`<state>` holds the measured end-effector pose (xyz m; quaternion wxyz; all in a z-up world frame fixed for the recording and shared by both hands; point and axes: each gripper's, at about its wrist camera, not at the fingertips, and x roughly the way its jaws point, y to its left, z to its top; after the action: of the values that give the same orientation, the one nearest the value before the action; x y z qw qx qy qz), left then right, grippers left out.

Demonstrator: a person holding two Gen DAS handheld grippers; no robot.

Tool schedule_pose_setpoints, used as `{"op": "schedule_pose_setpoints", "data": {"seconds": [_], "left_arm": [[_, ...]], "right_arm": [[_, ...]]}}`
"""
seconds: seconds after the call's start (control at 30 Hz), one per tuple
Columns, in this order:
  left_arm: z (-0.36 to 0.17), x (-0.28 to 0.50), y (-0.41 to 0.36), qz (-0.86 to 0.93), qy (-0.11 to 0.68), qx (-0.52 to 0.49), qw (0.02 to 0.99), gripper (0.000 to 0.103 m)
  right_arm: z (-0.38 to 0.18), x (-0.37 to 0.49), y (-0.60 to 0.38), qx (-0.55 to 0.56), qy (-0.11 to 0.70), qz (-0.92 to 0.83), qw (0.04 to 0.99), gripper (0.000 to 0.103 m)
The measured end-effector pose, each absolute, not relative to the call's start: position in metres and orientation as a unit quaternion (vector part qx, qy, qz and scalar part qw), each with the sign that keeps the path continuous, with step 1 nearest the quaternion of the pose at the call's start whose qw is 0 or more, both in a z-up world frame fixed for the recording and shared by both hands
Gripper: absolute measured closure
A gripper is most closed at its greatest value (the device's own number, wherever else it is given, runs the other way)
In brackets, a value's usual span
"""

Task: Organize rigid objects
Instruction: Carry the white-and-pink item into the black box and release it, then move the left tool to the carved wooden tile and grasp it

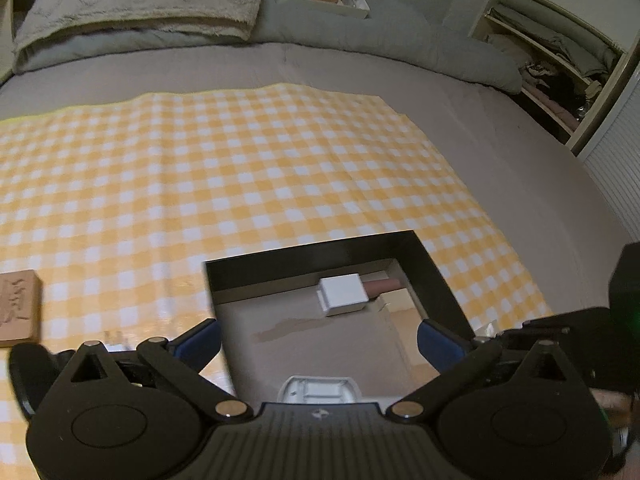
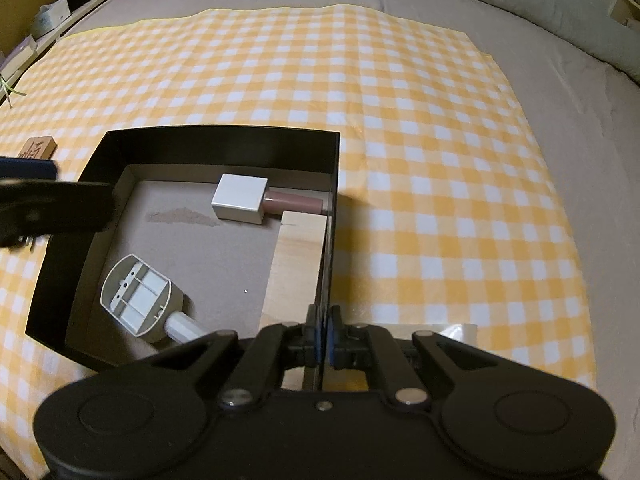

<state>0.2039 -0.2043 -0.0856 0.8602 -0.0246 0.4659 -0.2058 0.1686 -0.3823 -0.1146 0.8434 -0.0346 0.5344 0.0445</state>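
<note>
Black box (image 2: 224,148) wall pinched by right gripper (image 2: 323,340), steadying it; left gripper (image 1: 318,340) spread wide, empty, above box.

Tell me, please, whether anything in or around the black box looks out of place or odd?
One thing: a small wooden block with a carved character lies alone on the checked cloth, outside the black box that holds the other items. The box's floor also carries a darker smear, perhaps a stain.

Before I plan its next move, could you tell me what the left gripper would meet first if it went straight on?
Probably the box floor: the open left gripper points down into it, short of the white block. Depth is unclear.
</note>
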Motion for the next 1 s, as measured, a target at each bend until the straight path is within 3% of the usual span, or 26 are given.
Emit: {"op": "schedule_pose_setpoints", "data": {"seconds": [0.43,1.0], "left_arm": [[-0.069,0.182,-0.139,-0.181,0.449,-0.006,0.875,0.0],[-0.085,0.211,-0.041,-0.078,0.45,0.019,0.889,0.0]], "right_arm": [[-0.117,0.176,-0.38,-0.033,0.541,0.031,0.84,0.098],[-0.121,0.183,-0.387,-0.021,0.546,0.028,0.837,0.098]]}}
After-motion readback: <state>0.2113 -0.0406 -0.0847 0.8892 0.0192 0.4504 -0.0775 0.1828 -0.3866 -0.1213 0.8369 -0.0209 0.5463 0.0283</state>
